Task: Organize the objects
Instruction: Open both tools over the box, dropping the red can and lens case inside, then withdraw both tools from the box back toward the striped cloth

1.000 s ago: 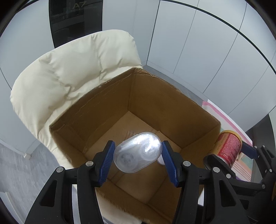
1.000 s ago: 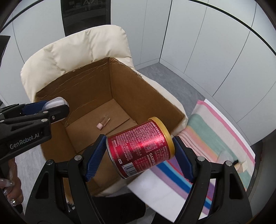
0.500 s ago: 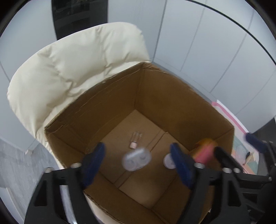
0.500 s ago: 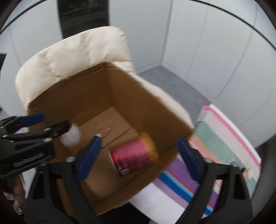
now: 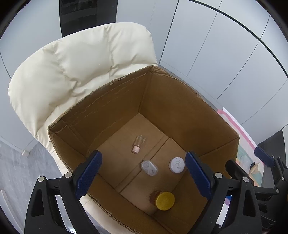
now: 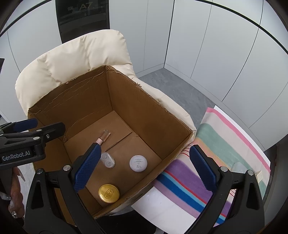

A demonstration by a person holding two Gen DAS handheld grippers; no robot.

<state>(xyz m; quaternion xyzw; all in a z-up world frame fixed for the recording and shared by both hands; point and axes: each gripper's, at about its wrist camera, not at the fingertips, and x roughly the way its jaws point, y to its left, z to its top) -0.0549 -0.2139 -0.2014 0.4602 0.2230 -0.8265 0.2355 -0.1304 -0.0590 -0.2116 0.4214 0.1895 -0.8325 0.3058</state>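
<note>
Both claws hang over an open cardboard box [image 5: 180,111] that sits on a cream padded armchair [image 5: 72,68]. The left claw [image 5: 144,172] has its blue-padded jaws spread wide with nothing between them, and the right claw [image 6: 144,167] is likewise parted and empty.

Four things lie on the box floor. A small clear vial with a pink cap [image 5: 137,144] rests on its side near the middle. Just nearer the cameras lies a clear contact lens case [image 5: 149,167], and beside it, apart from it, a round white compact [image 5: 177,164] with small print too fine to read. In the near corner stands a red can with a gold lid [image 6: 108,193], seen from above; the lid carries embossed lettering that cannot be made out.

In the right wrist view the left tool's black body bears the white wording "GenRobot.AI" [image 6: 15,153]. A dark panel [image 6: 82,16] on the far wall shows "A7". To the right of the box lies a striped cloth [image 6: 212,162] in pink, green, purple and blue.
</note>
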